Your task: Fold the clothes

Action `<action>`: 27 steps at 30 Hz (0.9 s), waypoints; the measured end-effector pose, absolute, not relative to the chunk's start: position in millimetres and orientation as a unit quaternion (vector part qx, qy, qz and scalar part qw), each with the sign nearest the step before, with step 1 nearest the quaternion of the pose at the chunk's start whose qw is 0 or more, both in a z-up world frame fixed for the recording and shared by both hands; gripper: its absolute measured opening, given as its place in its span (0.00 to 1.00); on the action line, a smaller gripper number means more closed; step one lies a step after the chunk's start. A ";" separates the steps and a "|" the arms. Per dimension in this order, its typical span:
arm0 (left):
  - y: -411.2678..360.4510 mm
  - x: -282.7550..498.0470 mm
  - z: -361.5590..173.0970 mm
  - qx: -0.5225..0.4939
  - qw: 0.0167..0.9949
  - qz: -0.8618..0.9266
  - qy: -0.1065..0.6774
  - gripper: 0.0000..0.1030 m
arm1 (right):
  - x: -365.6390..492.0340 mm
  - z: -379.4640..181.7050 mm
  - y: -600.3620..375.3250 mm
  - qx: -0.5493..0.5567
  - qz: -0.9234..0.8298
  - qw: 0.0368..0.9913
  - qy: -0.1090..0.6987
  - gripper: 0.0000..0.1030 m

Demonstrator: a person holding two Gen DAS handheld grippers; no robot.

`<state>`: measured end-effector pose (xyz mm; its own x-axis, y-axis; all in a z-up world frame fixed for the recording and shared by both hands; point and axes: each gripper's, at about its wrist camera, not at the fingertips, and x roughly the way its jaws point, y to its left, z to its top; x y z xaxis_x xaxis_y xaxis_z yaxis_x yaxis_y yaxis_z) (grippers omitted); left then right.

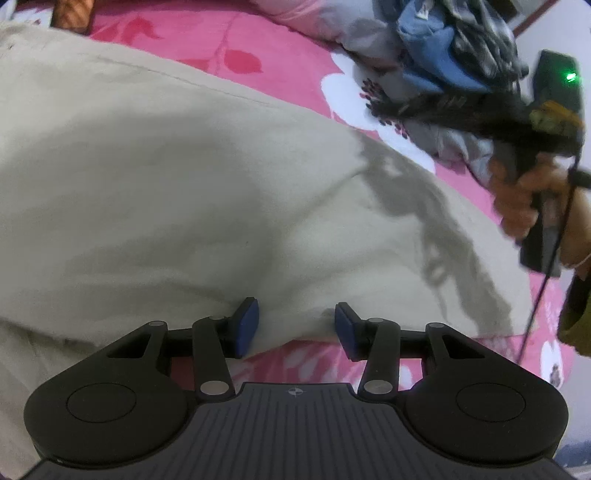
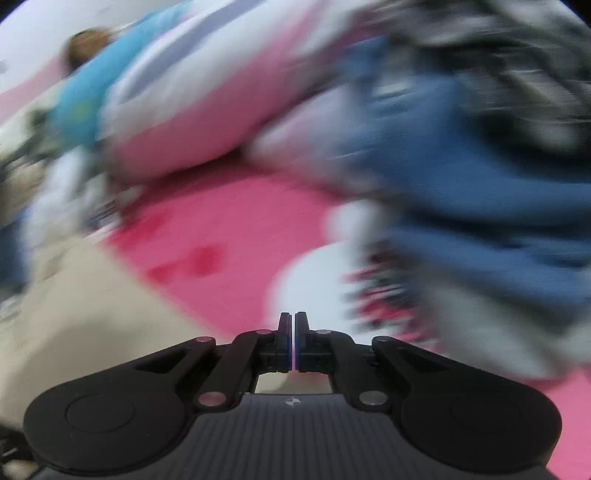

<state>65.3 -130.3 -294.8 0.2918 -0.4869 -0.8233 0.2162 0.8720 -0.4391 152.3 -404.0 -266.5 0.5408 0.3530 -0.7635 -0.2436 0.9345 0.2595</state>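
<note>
A large beige garment point(image 1: 166, 177) lies spread over a pink flowered bedsheet point(image 1: 288, 74). My left gripper point(image 1: 295, 326) hovers at the garment's near edge. Its blue pads point(image 1: 246, 325) stand apart with the cloth's edge lying between them, not pinched. At the right a hand point(image 1: 517, 199) holds my right gripper point(image 1: 406, 109), blurred, its tips pointing at the foot of a clothes pile point(image 1: 436, 44). The right wrist view is smeared by motion. It shows my right gripper point(image 2: 294, 321) shut with nothing in it, above the pink sheet point(image 2: 229, 229). A blue garment point(image 2: 480, 184) is on the right and the beige garment point(image 2: 74, 314) at lower left.
The pile of blue, grey and dark clothes sits at the far right of the bed. A pink and white pillow point(image 2: 207, 92) lies at the back. A brown patterned object point(image 1: 72, 14) shows at the top left. A cable point(image 1: 543, 280) hangs from the right gripper.
</note>
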 end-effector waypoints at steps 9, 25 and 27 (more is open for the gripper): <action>-73.5 34.8 -277.7 -0.149 0.770 -0.233 0.575 0.45 | 104.7 -251.6 -398.9 0.099 0.079 0.891 0.436 0.02; 46.5 -18.6 -237.6 -0.189 0.736 -0.211 0.615 0.45 | -122.3 -261.2 -551.9 0.107 -0.345 0.751 0.553 0.00; 62.0 -25.4 -235.0 -0.177 0.738 -0.199 0.619 0.45 | -130.5 -242.7 -518.5 0.126 -0.298 0.782 0.533 0.00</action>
<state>-25.4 62.0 -235.0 0.1529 -0.5135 -0.8443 0.0755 0.8580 -0.5081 -130.5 -518.5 -242.7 0.2536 -0.3317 -0.9087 0.6009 0.7901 -0.1207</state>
